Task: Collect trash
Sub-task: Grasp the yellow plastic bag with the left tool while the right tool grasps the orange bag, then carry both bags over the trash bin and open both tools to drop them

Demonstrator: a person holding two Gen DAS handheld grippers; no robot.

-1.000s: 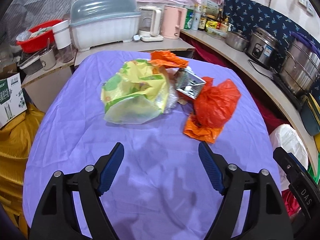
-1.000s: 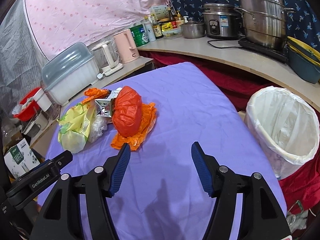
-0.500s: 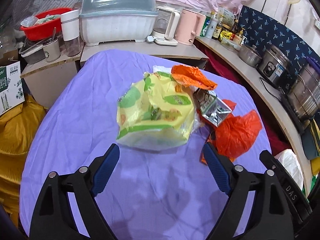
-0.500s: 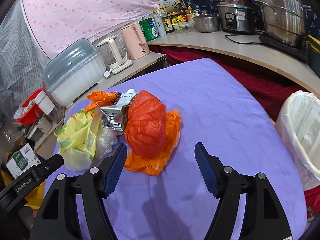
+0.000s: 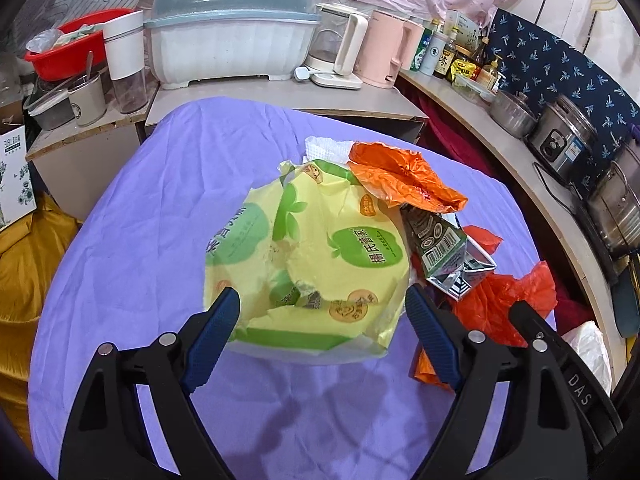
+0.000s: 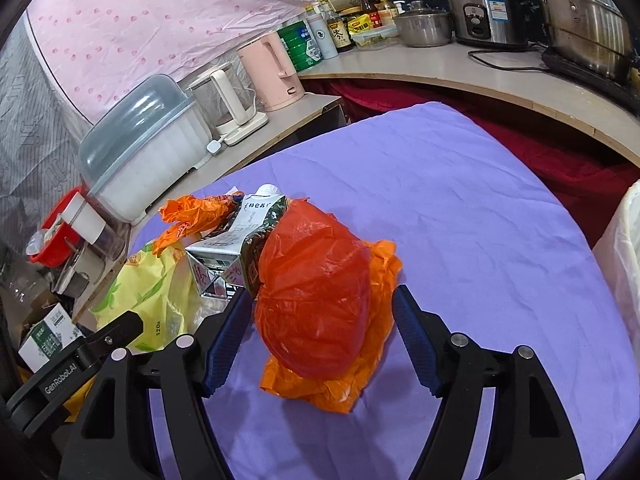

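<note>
A heap of trash lies on the purple-clothed table [image 5: 152,216]. My left gripper [image 5: 322,296] is open around the near end of a yellow-green plastic bag [image 5: 320,248]; its jaws are closing, and the pads stand at the bag's two sides. Behind the bag lie a crumpled orange bag [image 5: 400,176] and a flattened drink carton [image 5: 444,248]. My right gripper [image 6: 322,296] is open, with a bulging red plastic bag [image 6: 316,288] between its fingers, on top of another orange bag [image 6: 340,392]. The carton [image 6: 236,248] and the yellow-green bag [image 6: 148,292] lie to its left.
A bin with a white liner [image 6: 624,264] stands off the table's right edge. Behind the table a counter holds a lidded dish rack [image 5: 232,28], kettles [image 5: 380,48], bottles and steel pots [image 6: 488,12]. A red basin [image 5: 68,48] sits at the far left.
Both grippers have moved forward and down to the heap. The left now straddles the yellow-green bag, the right the red bag; a second ago both were over bare cloth.
</note>
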